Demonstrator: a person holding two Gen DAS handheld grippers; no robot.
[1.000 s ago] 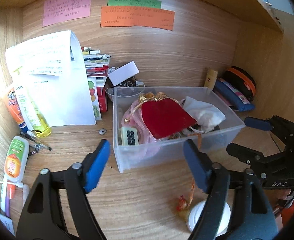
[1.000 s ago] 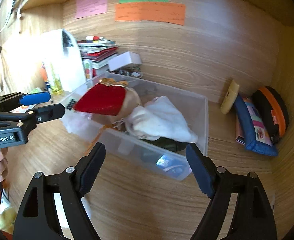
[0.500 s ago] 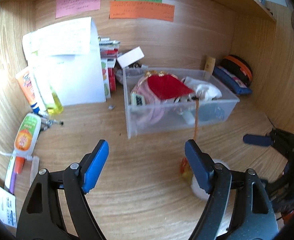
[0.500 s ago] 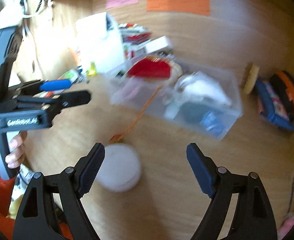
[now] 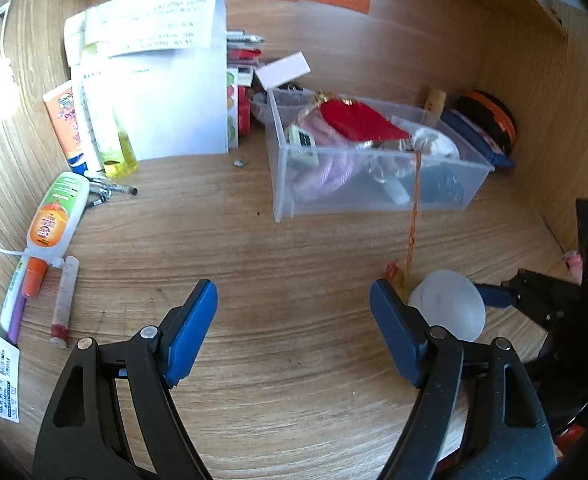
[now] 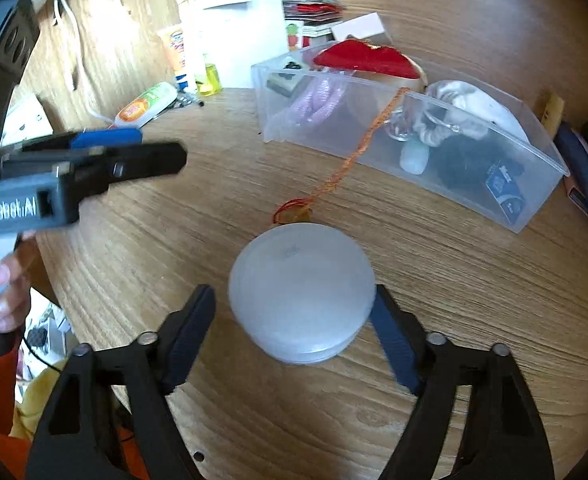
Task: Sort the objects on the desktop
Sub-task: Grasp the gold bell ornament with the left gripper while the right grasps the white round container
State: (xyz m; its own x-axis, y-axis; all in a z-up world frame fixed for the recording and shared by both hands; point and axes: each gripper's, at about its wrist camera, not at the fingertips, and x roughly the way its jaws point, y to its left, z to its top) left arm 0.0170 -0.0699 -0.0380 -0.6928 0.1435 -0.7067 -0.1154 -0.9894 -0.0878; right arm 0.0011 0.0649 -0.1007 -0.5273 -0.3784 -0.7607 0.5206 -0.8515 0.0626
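A white frosted round container (image 6: 301, 296) lies flat on the wooden desk. My right gripper (image 6: 294, 332) straddles it and its jaws are closing. The right pad is at the container's edge and a thin gap shows at the left pad. In the left wrist view the same container (image 5: 447, 308) sits at the right, past my left gripper (image 5: 294, 332), which is open over bare wood. A clear plastic box (image 5: 373, 200) holds a red pouch (image 5: 357, 120) and other items. An orange cord (image 6: 357, 152) trails from the box down to the desk beside the container.
Tubes and a yellow bottle (image 5: 114, 148) lie at the left beside white paper sheets (image 5: 166, 92) and stacked books. A blue pencil case (image 5: 473, 140) and an orange-rimmed black case (image 5: 493, 120) fill the back right corner. A person's hand (image 6: 2, 300) holds the left gripper.
Both grippers have drawn back from the box and sunk toward the desk. The right gripper has come down around the white round container and its jaws have narrowed.
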